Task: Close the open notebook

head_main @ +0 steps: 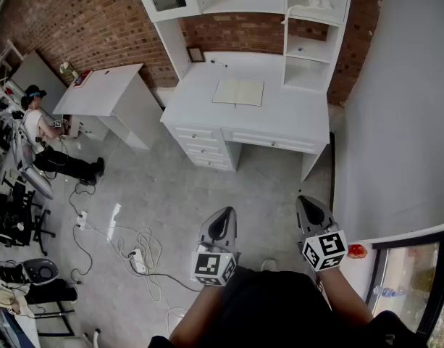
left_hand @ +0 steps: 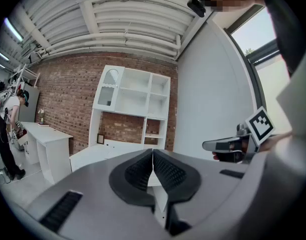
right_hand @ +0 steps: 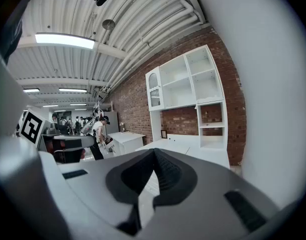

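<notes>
An open notebook (head_main: 238,92) with pale pages lies flat on the white desk (head_main: 279,114) against the brick wall, far ahead of me. My left gripper (head_main: 222,225) and right gripper (head_main: 308,210) hang side by side over the grey floor, well short of the desk. Both are shut with nothing between the jaws. In the left gripper view the left gripper (left_hand: 153,154) points at the desk (left_hand: 93,154), and the right gripper (left_hand: 212,145) shows at the side. The right gripper (right_hand: 153,153) faces the desk (right_hand: 192,146) from afar.
White shelving (head_main: 279,6) stands on the desk's back. A second white table (head_main: 106,89) is at the left, with a person (head_main: 44,140) beside it. Cables and a power strip (head_main: 138,256) trail over the floor. A grey wall (head_main: 403,107) runs along the right.
</notes>
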Action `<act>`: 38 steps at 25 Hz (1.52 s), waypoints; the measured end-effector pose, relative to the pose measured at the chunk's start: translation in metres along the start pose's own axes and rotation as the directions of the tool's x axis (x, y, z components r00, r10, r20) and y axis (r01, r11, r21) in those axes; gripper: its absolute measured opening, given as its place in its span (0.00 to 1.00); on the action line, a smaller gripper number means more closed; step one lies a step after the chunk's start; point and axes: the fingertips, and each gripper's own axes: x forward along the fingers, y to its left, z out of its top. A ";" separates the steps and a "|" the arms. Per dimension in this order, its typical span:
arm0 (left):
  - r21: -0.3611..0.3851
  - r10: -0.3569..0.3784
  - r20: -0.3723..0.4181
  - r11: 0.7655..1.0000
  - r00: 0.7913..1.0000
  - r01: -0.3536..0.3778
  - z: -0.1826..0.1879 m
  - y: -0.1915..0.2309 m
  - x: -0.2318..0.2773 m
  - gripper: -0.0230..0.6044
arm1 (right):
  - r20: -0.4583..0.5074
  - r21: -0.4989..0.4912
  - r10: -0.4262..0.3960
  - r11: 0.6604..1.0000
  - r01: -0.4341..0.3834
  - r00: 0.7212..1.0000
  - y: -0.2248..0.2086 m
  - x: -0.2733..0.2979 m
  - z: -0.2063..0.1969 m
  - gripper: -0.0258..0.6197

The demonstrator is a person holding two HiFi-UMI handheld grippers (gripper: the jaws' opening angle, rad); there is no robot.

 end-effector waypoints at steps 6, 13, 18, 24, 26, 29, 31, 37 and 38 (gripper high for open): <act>-0.006 0.002 0.009 1.000 1.000 -0.002 -0.004 -0.003 -0.004 0.05 | -0.022 -0.017 0.012 1.000 -0.013 1.000 0.003 -0.005 -0.007 0.04; -0.012 0.005 0.024 1.000 1.000 -0.005 -0.008 -0.013 -0.010 0.05 | -0.001 0.052 0.052 0.997 -0.052 0.999 0.002 -0.016 -0.014 0.04; -0.013 0.015 0.026 1.000 1.000 -0.015 -0.009 -0.013 -0.015 0.05 | 0.007 0.028 0.057 0.998 -0.057 0.998 0.003 -0.019 -0.011 0.04; -0.012 0.027 0.030 1.000 0.999 -0.027 -0.015 -0.010 -0.020 0.06 | -0.008 0.025 0.035 0.999 -0.035 0.999 -0.001 -0.021 -0.020 0.20; -0.018 0.002 0.038 1.000 0.999 -0.002 -0.018 -0.014 -0.023 0.17 | -0.002 0.029 0.053 0.998 -0.053 0.999 0.001 -0.025 -0.024 0.24; -0.022 -0.035 0.026 0.999 0.999 0.035 -0.025 -0.019 -0.026 0.34 | 0.019 0.029 0.057 0.998 -0.058 0.998 0.004 -0.033 -0.023 0.35; -0.008 -0.010 0.014 1.000 1.000 0.010 -0.027 -0.013 -0.030 0.38 | 0.022 0.030 0.033 0.999 -0.034 0.999 0.003 -0.035 -0.023 0.43; -0.027 0.020 0.016 0.999 1.000 -0.019 -0.031 -0.012 -0.035 0.43 | 0.003 0.047 0.023 0.999 -0.023 1.000 0.000 -0.041 -0.029 0.45; -0.027 0.022 0.014 0.999 1.000 -0.022 -0.031 -0.013 -0.036 0.43 | 0.004 0.048 0.029 0.998 -0.029 1.000 0.001 -0.042 -0.030 0.45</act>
